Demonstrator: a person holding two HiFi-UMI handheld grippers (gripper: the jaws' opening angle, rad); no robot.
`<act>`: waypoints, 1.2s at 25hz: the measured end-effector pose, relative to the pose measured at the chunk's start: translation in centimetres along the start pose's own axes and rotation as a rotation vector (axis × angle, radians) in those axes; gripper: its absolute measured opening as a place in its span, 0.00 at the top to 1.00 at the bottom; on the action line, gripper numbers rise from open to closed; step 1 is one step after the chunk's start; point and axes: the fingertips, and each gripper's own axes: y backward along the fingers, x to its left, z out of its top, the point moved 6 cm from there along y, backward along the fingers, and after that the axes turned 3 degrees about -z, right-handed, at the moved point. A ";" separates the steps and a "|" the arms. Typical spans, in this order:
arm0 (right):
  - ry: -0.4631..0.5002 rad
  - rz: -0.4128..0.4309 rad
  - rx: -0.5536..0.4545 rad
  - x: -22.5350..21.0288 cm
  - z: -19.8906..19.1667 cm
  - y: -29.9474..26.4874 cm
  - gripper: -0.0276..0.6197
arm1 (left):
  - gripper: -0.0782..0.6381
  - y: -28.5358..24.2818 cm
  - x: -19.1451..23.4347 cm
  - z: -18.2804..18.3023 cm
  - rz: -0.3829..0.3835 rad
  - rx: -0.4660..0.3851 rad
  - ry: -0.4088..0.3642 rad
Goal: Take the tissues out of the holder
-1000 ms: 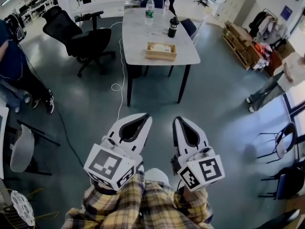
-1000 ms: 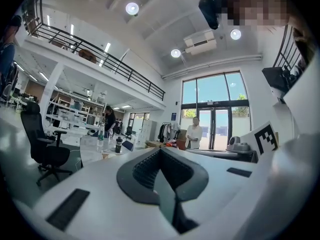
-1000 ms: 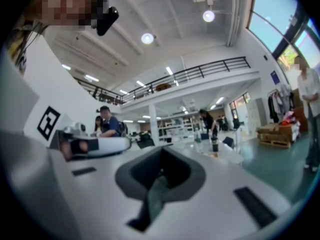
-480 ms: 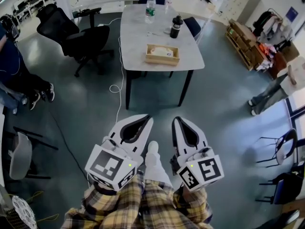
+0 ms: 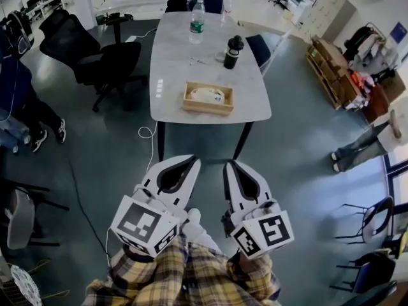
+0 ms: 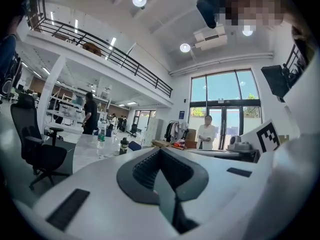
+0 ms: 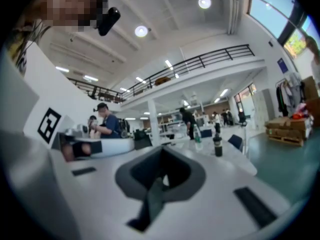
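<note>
The tissues [image 5: 208, 95] lie in the shallow wooden holder [image 5: 207, 109]. It sits on the near part of the table [image 5: 178, 62], close to the front edge. Farther back on the same table stands a black bottle [image 5: 233, 51], and beyond it a clear water bottle [image 5: 197, 19]; both are well apart from the holder. A black office chair [image 5: 95, 53] stands just left of the table.

You hold both grippers over the floor [image 5: 287, 145], short of the table and well apart from the holder. They sit side by side just ahead of your plaid clothing [image 5: 185, 276]. Your left gripper [image 5: 193, 160] has its jaws pressed together with nothing between them. Your right gripper [image 5: 229, 166] is the same, jaws together and empty. Both point level toward the table, and each gripper view shows the two bottles beyond its closed jaws.
</note>
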 end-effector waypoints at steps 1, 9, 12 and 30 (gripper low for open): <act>0.001 0.008 0.000 -0.9 0.3 -0.9 0.94 | 0.87 -1.0 0.4 0.2 0.007 -0.002 -0.001; 0.004 0.062 -0.002 -6.4 1.8 -5.2 0.94 | 0.87 -7.1 2.9 0.7 0.072 -0.011 -0.002; -0.003 0.070 0.005 -7.9 1.8 -6.0 0.94 | 0.87 -8.5 3.1 0.5 0.082 0.002 -0.002; -0.005 0.068 0.018 -13.3 3.4 -19.2 0.94 | 0.87 -17.9 13.9 2.7 0.083 0.007 -0.001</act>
